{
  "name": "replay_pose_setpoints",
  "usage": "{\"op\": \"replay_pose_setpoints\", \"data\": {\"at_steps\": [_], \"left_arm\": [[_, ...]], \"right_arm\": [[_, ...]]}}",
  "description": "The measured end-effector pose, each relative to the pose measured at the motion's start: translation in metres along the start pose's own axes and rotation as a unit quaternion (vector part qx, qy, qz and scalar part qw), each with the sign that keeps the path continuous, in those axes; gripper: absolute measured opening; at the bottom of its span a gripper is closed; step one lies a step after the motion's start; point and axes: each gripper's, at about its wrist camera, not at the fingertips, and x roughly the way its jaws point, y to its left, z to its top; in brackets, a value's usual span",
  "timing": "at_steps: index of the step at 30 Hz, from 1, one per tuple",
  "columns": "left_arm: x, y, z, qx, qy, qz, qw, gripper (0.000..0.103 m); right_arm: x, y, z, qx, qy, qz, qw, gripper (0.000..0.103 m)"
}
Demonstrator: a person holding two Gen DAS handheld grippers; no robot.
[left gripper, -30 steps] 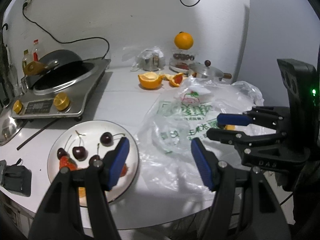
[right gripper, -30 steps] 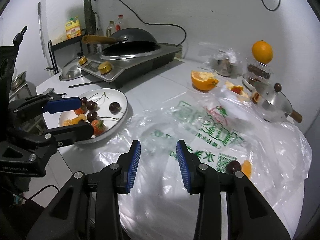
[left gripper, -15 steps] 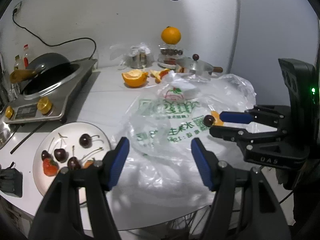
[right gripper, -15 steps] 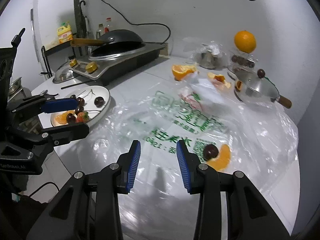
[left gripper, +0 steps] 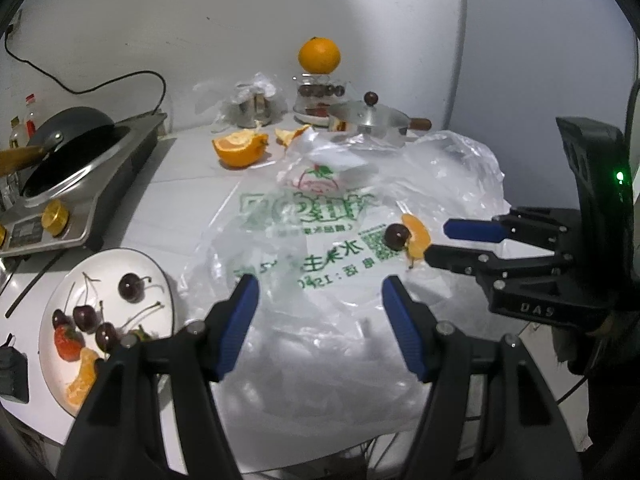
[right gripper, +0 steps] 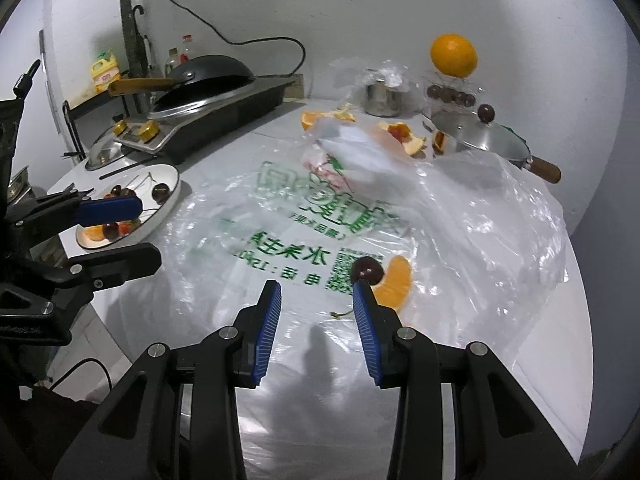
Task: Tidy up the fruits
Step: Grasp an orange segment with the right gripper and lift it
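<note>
Both your grippers have swung from the plate (left gripper: 160, 280) toward the bag (right gripper: 460, 216). Your right gripper (right gripper: 316, 312) sits just short of the cherry (right gripper: 367, 269) and orange slice (right gripper: 396, 284) on the bag, fingers parted, empty. Your left gripper (left gripper: 320, 320) hovers over the bag, fingers wide, holding nothing.

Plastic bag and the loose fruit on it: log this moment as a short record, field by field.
plastic bag: spread flat across the white table, green print facing up
on the bag: one dark cherry touching an orange segment
right gripper: jaws open, empty, just short of the cherry
left gripper: jaws open, empty, over the bag's near part
white plate: holds cherries, a strawberry, orange pieces
</note>
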Motion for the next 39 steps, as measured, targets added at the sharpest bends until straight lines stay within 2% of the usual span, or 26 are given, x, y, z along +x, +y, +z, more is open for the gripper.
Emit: {"op": "replay_pose_setpoints", "data": {"at_steps": [18, 22, 39], "left_arm": [[0.035, -0.001, 0.006, 0.004, 0.027, -0.008, 0.9996, 0.066], [0.043, 0.000, 0.007, 0.004, 0.032, -0.010, 0.9994, 0.066], [0.055, 0.002, 0.009, 0.009, 0.039, -0.009, 0.9992, 0.066]], "right_arm": [[0.034, -0.032, -0.006, 0.022, 0.032, -0.014, 0.999, 0.040], [0.041, -0.038, -0.005, 0.027, 0.037, -0.015, 0.999, 0.050], [0.062, -0.039, -0.004, 0.013, 0.054, -0.024, 0.998, 0.050]]}}
